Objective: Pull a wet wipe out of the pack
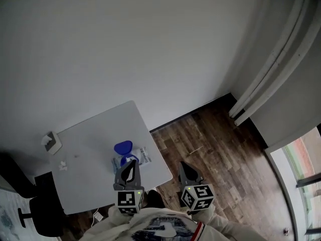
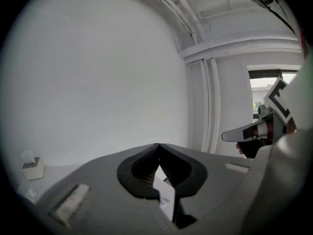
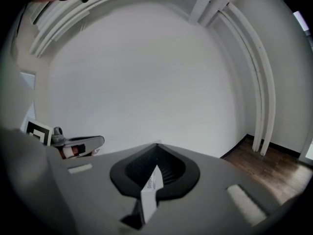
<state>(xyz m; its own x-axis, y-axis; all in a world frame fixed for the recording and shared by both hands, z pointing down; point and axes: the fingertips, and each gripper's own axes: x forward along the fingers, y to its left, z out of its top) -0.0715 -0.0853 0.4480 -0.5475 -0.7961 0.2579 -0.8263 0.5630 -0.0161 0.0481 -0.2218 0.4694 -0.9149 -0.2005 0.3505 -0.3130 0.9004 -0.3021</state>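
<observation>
The wet wipe pack [image 1: 142, 155], white with blue print and a raised blue lid [image 1: 123, 147], lies near the right edge of the white table [image 1: 100, 129]. My left gripper [image 1: 132, 163] is shut and empty, and its tips overlap the pack's near side in the head view; whether they touch it I cannot tell. My right gripper [image 1: 184, 165] is shut and empty, out over the wooden floor to the right of the table. In the left gripper view the jaws [image 2: 157, 146] meet at the tip with nothing between them. The right gripper view shows the same [image 3: 157, 145].
A tissue box [image 1: 51, 142] [image 2: 32, 166] stands at the table's far left corner, with a small crumpled white scrap [image 1: 63, 165] nearer. A black chair [image 1: 42, 210] is at the lower left. White walls enclose the corner, and white pipes [image 1: 271, 69] run along the right wall.
</observation>
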